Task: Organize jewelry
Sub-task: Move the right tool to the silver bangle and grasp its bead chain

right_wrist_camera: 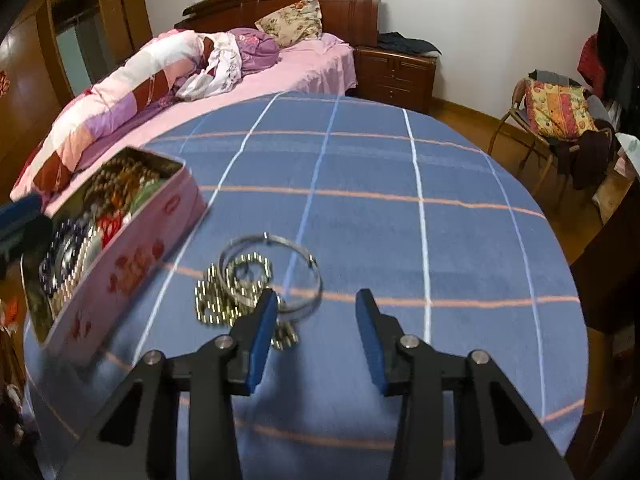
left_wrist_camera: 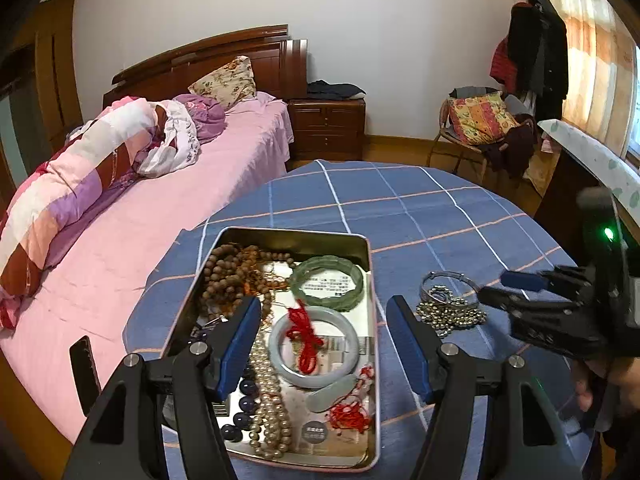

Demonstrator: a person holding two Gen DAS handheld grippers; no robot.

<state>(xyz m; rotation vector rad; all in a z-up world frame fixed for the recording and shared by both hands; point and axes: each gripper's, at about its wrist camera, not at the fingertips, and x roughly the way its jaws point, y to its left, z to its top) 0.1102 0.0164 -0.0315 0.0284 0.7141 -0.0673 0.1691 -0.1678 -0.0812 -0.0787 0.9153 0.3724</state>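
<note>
A pink tin box (left_wrist_camera: 372, 320) (right_wrist_camera: 132, 264) lies open on the blue checked tablecloth, full of jewelry: brown bead strands (left_wrist_camera: 228, 276), a green bangle (left_wrist_camera: 327, 289), a pale jade bangle (left_wrist_camera: 314, 346) with red cord, a pearl strand (left_wrist_camera: 268, 400). My left gripper (left_wrist_camera: 322, 320) is open, hovering over the box. Right of the box lie a silver bangle (left_wrist_camera: 448, 280) (right_wrist_camera: 276, 272) and a gold bead chain (left_wrist_camera: 452, 316) (right_wrist_camera: 224, 296). My right gripper (right_wrist_camera: 316, 308) is open, just above the chain and bangle; it shows in the left wrist view (left_wrist_camera: 496, 286).
The round table (right_wrist_camera: 400, 208) stands beside a pink bed (left_wrist_camera: 120, 248). A wooden nightstand (left_wrist_camera: 326, 128) is behind it. A chair with a cushion and clothes (left_wrist_camera: 480, 124) is at the far right, near a dark cabinet (left_wrist_camera: 568, 200).
</note>
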